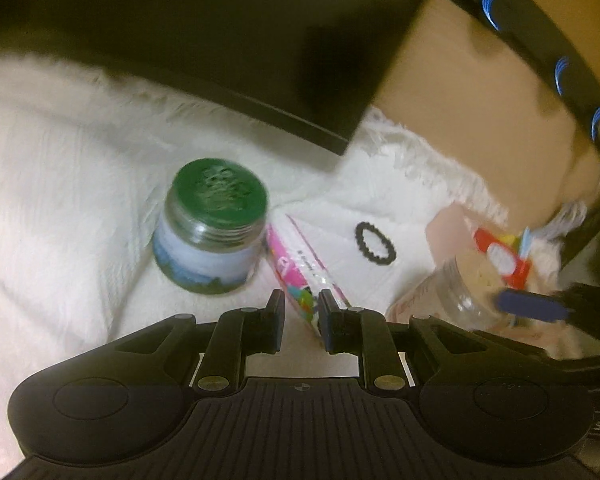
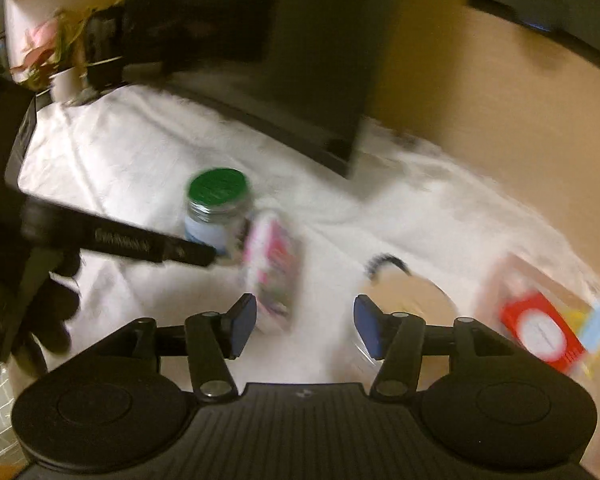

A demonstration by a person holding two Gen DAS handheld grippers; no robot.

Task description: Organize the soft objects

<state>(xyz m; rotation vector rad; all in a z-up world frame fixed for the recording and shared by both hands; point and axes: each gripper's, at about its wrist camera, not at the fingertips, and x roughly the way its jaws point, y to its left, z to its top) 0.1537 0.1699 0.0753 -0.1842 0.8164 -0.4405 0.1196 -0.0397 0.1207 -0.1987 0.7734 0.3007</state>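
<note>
A pink printed tissue pack (image 1: 296, 268) lies tilted on the white fluffy cloth (image 1: 60, 168), and its near end runs in between the fingers of my left gripper (image 1: 303, 320), which is shut on it. From the right wrist view the left gripper (image 2: 210, 255) reaches in from the left and meets the blurred pack (image 2: 274, 272). My right gripper (image 2: 305, 324) stands open above the cloth (image 2: 132, 160) with nothing between its blue pads (image 2: 242, 320). A black hair tie (image 1: 376, 244) (image 2: 384, 262) lies on the cloth to the right of the pack.
A glass jar with a green lid (image 1: 216, 236) (image 2: 218, 208) stands just left of the pack. A clear plastic container (image 1: 456, 296) and a bag with a red label (image 2: 540, 332) lie at the right. A dark slab (image 1: 220, 60) overhangs the back. A potted plant (image 2: 52, 48) stands far left.
</note>
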